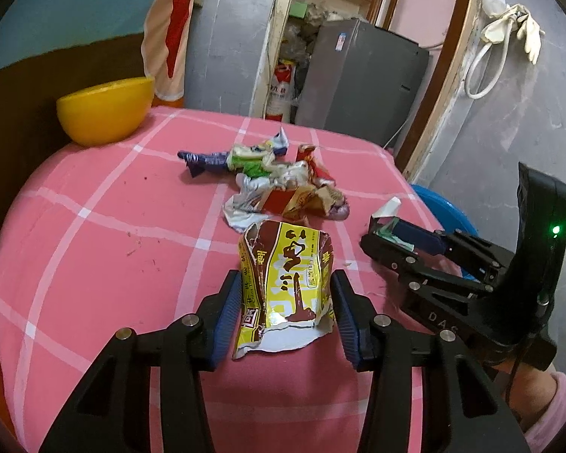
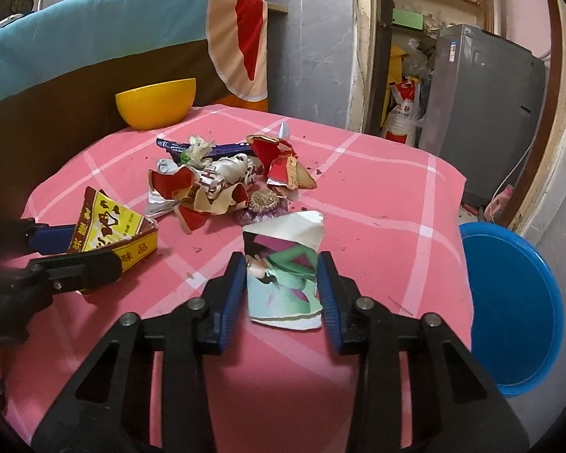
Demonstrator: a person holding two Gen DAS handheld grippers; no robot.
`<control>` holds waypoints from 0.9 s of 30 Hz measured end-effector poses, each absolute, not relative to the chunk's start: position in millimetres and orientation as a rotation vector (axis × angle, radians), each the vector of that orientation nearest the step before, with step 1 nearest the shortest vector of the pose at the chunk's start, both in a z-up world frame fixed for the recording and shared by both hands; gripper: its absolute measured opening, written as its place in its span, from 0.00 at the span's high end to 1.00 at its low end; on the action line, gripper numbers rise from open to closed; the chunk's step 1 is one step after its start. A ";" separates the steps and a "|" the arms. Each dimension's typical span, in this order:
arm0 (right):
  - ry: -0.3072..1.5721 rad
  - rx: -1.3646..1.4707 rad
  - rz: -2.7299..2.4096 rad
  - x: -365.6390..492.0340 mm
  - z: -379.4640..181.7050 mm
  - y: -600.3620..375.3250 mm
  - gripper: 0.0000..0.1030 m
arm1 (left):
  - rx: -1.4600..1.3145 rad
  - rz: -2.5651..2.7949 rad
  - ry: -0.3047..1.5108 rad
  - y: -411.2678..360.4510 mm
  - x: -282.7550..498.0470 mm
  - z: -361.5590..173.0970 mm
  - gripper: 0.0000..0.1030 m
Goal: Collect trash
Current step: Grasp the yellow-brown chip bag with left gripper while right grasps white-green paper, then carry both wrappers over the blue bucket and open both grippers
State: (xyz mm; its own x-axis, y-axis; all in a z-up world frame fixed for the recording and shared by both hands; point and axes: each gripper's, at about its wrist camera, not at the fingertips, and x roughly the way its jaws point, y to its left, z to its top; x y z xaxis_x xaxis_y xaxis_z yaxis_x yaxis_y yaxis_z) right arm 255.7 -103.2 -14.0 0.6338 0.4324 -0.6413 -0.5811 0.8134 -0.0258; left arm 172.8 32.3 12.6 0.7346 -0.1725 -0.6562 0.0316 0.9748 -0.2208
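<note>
Yellow-brown wrapper [image 1: 286, 287] with Chinese print clamped in left gripper [image 1: 286, 302]; green-pink torn carton [image 2: 283, 275] clamped in right gripper [image 2: 282, 290]; yellow bowl [image 1: 105, 109] upper left, contents unseen.

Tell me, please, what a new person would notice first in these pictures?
Probably the torn yellow-and-brown wrapper gripped in the left tongs over the pink checked cloth. The right tongs hold a torn pink-and-green carton. Behind lies a heap of crumpled wrappers, and a yellow bowl stands far left.
</note>
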 end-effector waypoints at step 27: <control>0.226 0.026 0.104 283.4 92.4 -295.5 0.53 | -0.176 -0.412 0.375 -132.8 291.7 95.7 0.59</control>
